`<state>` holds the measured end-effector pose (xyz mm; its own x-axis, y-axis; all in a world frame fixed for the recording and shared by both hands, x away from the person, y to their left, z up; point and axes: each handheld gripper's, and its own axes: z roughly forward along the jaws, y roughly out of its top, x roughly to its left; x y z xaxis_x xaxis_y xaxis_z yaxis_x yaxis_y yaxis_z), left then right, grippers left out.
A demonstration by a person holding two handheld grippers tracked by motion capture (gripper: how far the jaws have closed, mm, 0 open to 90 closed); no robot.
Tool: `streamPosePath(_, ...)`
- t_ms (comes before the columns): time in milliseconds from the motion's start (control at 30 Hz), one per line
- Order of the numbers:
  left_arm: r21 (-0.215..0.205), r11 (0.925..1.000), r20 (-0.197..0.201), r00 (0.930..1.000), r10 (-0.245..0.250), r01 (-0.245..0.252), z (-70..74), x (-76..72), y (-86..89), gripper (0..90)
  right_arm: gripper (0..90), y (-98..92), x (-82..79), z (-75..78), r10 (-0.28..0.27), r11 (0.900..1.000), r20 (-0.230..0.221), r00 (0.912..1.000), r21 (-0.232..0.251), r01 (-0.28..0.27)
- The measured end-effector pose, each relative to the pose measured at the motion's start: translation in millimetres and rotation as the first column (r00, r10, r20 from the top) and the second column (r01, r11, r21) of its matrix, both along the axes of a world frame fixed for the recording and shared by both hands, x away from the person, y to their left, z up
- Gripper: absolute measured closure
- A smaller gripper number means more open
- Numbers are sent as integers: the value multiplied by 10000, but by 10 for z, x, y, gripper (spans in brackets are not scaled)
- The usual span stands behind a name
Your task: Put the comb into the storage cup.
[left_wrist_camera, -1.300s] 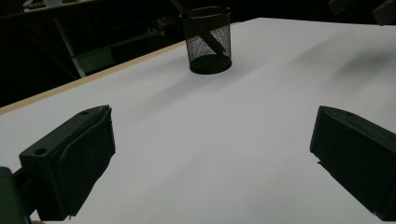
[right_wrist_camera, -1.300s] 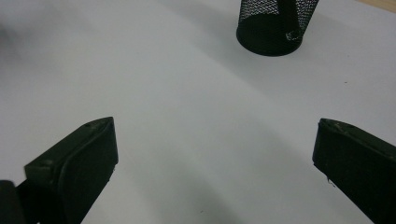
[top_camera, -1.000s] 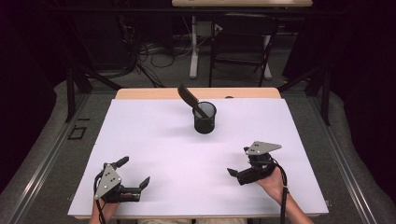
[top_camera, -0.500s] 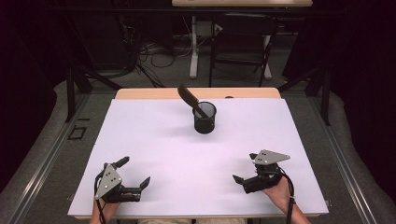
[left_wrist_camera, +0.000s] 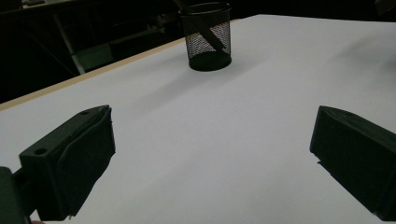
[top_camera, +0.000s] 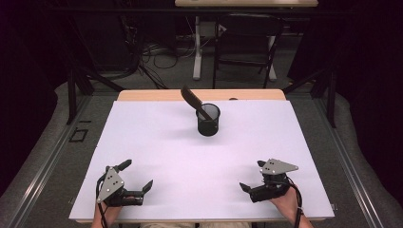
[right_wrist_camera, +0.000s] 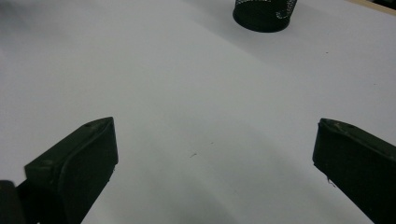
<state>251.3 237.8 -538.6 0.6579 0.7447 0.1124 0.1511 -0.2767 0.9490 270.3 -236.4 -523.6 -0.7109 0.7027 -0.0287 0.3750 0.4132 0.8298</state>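
Standing far back on the smooth white bench [top_camera: 157, 142] is a round black mesh cup [top_camera: 208, 119] holding a dark flat stick [top_camera: 192, 99], well away from the left claw [top_camera: 135, 176] and right claw [top_camera: 253, 175], both wide open and empty.

We see a round black wire-mesh cup [top_camera: 208, 120] standing upright on the white table top [top_camera: 157, 142], toward its far edge and well ahead of both grippers. A dark, flat-ended tool [top_camera: 192, 98] leans inside it, its handle tilted up and out over the cup's left rim. The cup's mesh wall [left_wrist_camera: 208, 39] lets us glimpse the slanted shaft within.
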Motion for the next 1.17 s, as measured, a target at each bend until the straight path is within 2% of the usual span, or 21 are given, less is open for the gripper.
streamPosePath(467,18,10000,-25,10000,-8,8,-4,-2,-6,1,0,-111,-120,-52,-249,9997,114,9996,42,248)
streamPosePath(1167,47,10000,-42,10000,-3,4,-6,-3,-6,1,0,-145,-113,-44,-300,9995,236,9993,102,298)
